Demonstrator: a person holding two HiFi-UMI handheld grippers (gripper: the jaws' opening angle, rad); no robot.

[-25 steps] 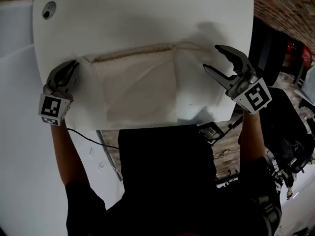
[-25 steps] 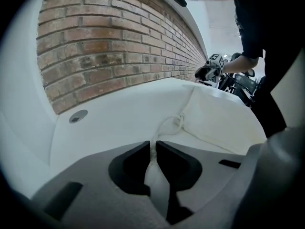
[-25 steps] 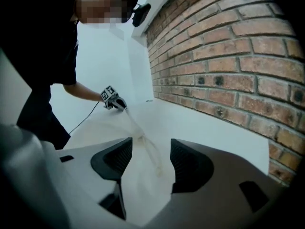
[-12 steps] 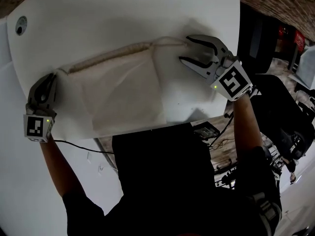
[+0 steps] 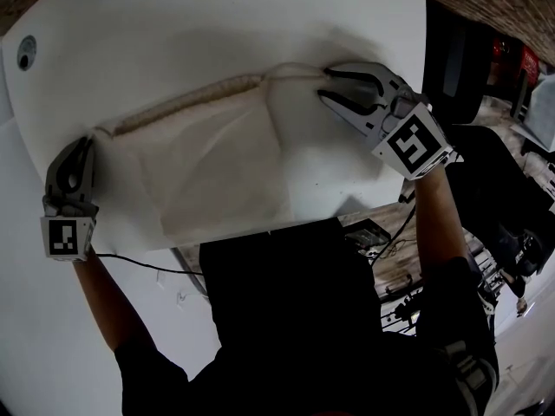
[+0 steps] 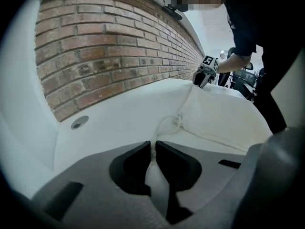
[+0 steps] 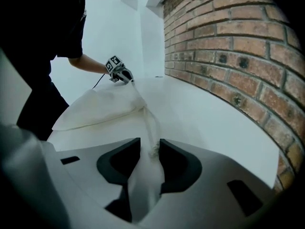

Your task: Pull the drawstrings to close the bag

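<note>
**Drawstring bag [image 5: 217, 163] flat at centre frame**

It lies on the white table [image 5: 173, 33]. At the left edge, the left gripper [image 5: 80, 150] pinches the left cord [image 6: 164, 128]. At upper right, the right gripper [image 5: 328, 85] has just been closing, its jaws apart around the knotted right cord [image 7: 151, 128].

The grey left gripper [image 5: 84, 143] and right gripper [image 5: 325, 86] each carry a black-and-white marker cube [image 5: 414, 143]; a thin dark cable [image 5: 139, 263] leaves the left; the sleeves [image 5: 149, 373] seem black.

The right gripper [image 5: 327, 87] now sits lower and further left, at the bag's [image 5: 217, 163] upper-right corner; its wide-open jaws are closing around the drawstring [image 7: 150, 124].
</note>
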